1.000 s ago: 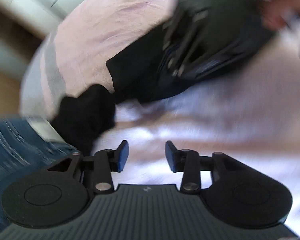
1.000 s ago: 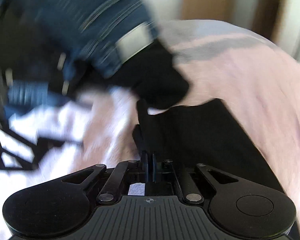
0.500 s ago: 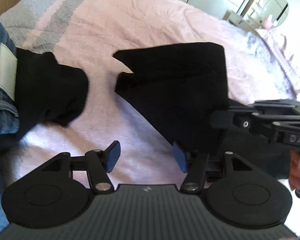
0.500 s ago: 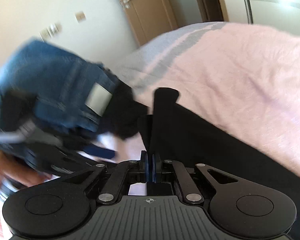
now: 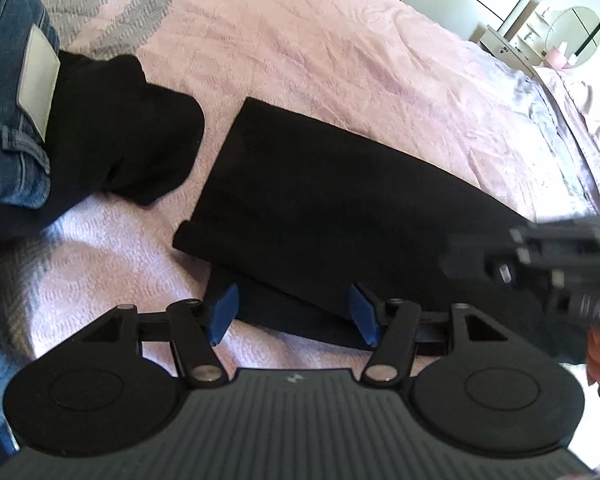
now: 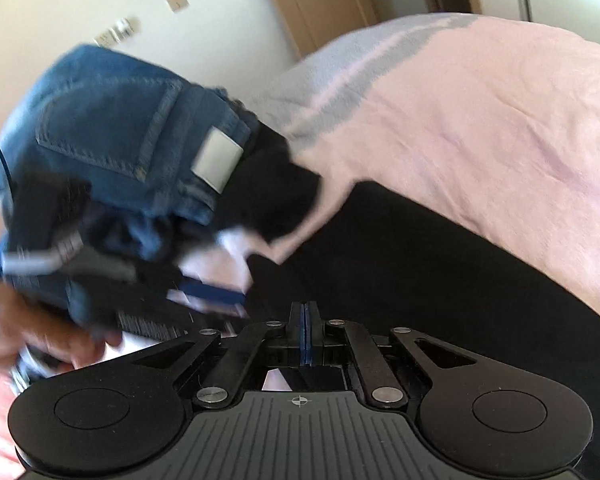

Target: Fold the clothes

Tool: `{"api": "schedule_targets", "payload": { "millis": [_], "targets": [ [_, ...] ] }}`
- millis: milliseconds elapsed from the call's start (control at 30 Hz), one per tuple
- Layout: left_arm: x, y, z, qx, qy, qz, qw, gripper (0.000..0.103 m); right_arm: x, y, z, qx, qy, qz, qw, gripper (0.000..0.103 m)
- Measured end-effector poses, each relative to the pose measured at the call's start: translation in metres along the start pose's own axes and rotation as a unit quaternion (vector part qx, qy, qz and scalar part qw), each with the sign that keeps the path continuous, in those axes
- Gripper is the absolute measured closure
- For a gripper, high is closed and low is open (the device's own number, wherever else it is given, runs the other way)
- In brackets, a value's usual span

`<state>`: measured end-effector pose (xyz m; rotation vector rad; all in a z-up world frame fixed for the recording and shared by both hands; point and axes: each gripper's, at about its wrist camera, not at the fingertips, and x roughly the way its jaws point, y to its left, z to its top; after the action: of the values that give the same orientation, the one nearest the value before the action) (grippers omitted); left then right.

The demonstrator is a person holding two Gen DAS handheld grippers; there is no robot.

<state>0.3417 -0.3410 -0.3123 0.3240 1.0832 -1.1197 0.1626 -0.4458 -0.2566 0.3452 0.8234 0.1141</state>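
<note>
On the pink bed (image 5: 340, 52) a black garment (image 5: 340, 208) lies folded over once, more folds probably left. Left gripper (image 5: 294, 314) fingers stand apart at its near edge; right gripper (image 6: 305, 334) fingers are together, apparently pinching its cloth. Jeans (image 5: 4, 92) wait at far left.

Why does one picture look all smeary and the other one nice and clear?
Right wrist view: the jeans and the left gripper smear with motion blur. Left wrist view: the black garment and pink bedspread look sharp; only the right gripper blurs.
</note>
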Motion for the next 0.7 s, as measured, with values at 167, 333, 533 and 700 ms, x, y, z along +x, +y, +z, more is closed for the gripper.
{"api": "schedule_targets", "payload": {
  "millis": [167,333,533,700],
  "targets": [
    [0.0,-0.02,0.004,0.057,-0.004,0.007,0.9984,0.046,-0.035,-0.013,-0.07,0.02,0.069,-0.118,0.99,0.1],
    [0.003,-0.075,-0.009,0.163,-0.006,0.001,0.9865,0.046,-0.101,-0.034,-0.153,0.089,0.121,-0.24,0.959,0.09],
    [0.019,-0.191,-0.039,0.287,0.01,-0.054,0.9565,0.046,-0.208,-0.052,-0.231,0.172,0.092,-0.321,0.927,0.046],
    [0.029,-0.316,-0.062,0.353,0.012,-0.111,0.9288,0.043,-0.308,-0.086,-0.282,0.223,0.012,-0.388,0.894,0.046]
  ]
}}
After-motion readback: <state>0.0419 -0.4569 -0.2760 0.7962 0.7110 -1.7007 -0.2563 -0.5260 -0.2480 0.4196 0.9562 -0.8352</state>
